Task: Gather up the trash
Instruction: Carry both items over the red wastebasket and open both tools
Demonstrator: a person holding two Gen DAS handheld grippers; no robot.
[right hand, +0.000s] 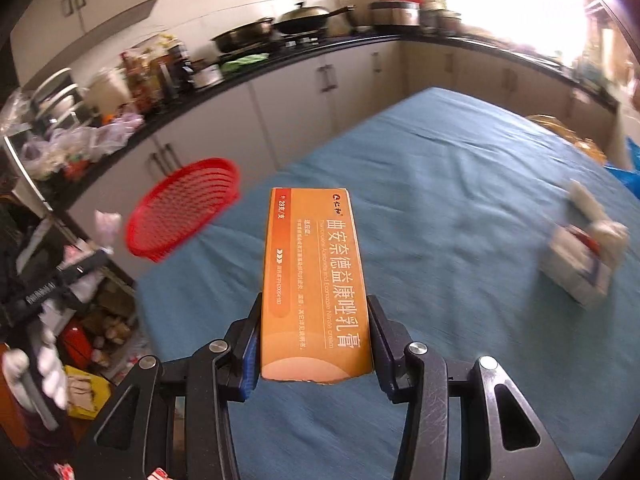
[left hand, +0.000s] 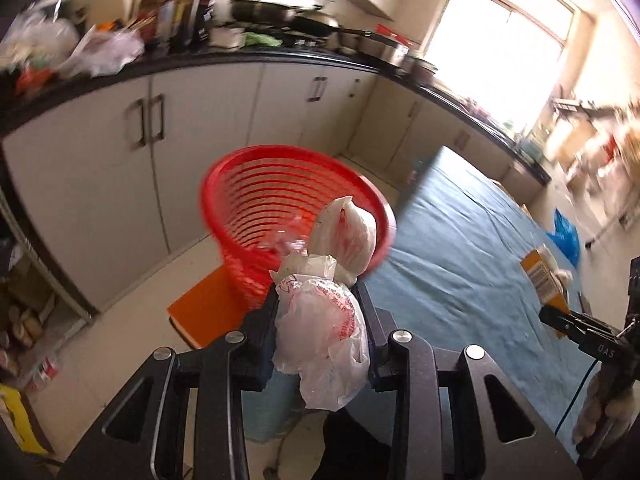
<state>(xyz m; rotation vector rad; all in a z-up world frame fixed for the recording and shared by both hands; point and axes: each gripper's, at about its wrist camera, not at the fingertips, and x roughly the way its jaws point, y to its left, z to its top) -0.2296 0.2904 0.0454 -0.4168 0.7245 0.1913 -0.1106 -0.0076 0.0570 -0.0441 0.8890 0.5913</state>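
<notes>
We see the left gripper: black metal linkage arms with triangular cut-outs, round silver pivot screws, blue pads inside the fingers. Right gripper is the same build, with fine scratches on its right-hand arm. From the left wrist view, the right unit's side carries white "DAS" lettering and a thin blue cable trailing down. The hand on the left unit's handle wears a white glove
</notes>
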